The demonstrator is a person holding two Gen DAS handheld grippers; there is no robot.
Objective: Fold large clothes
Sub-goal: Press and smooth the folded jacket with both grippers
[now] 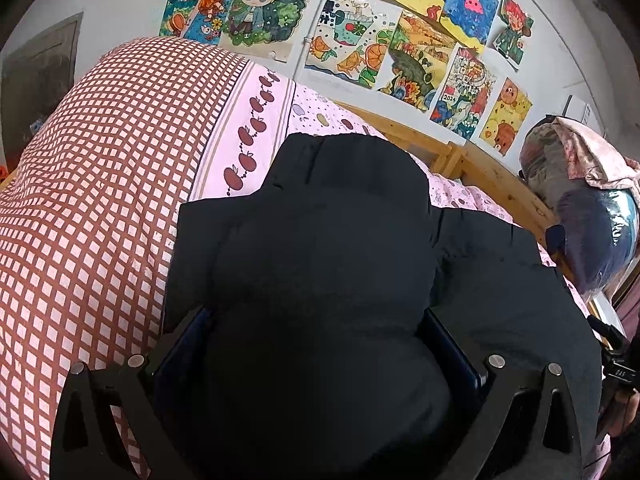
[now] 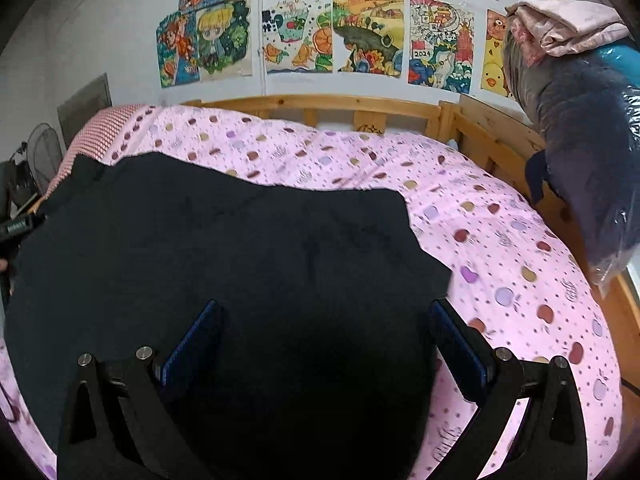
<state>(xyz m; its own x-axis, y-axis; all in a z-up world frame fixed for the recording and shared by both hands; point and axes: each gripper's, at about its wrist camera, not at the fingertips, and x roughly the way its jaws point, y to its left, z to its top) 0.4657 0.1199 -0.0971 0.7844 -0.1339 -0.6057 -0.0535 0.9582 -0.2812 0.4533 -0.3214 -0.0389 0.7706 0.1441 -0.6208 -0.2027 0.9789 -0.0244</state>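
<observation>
Between your left gripper's [image 1: 316,344] wide-spread fingers bulges the black padded jacket [image 1: 340,240], running lengthwise ahead across the bed [image 2: 500,240], while your right gripper [image 2: 324,340], equally wide, straddles its flatter side.

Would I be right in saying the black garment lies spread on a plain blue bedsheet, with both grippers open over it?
Not quite: the sheet is pink with apple prints, not plain blue, as the right wrist view shows. The black garment does lie spread on it, with the left gripper and right gripper open over it.
</observation>
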